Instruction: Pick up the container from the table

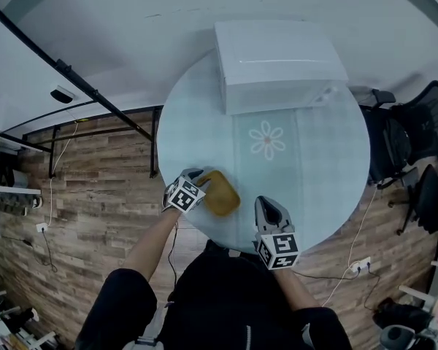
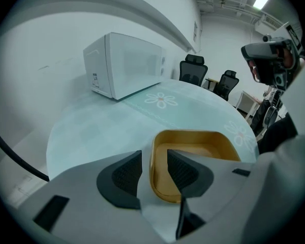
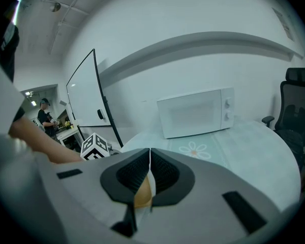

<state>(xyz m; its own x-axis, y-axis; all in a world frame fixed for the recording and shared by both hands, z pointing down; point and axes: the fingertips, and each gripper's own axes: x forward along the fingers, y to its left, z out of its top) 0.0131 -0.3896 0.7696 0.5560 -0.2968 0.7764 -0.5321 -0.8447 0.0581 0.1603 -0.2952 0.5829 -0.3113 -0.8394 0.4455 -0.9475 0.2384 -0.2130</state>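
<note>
A shallow yellow container point(image 1: 219, 193) sits on the round pale-green table point(image 1: 328, 166) near its front left edge. My left gripper point(image 1: 200, 179) is at the container's left end. In the left gripper view the container point(image 2: 203, 141) has its near rim between the jaws of my left gripper point(image 2: 153, 169), one pad outside and one inside. Small gaps show on both sides, so the gripper is open. My right gripper point(image 1: 267, 205) hovers at the table's front edge, to the right of the container. Its jaws point(image 3: 150, 169) are shut and empty. A bit of the container point(image 3: 142, 197) shows below them.
A white microwave point(image 1: 277, 64) stands at the table's far side. A daisy print point(image 1: 267, 140) marks the tabletop's middle. Black office chairs point(image 1: 416, 144) stand to the right of the table. A black rail point(image 1: 80, 86) and wooden floor lie to the left.
</note>
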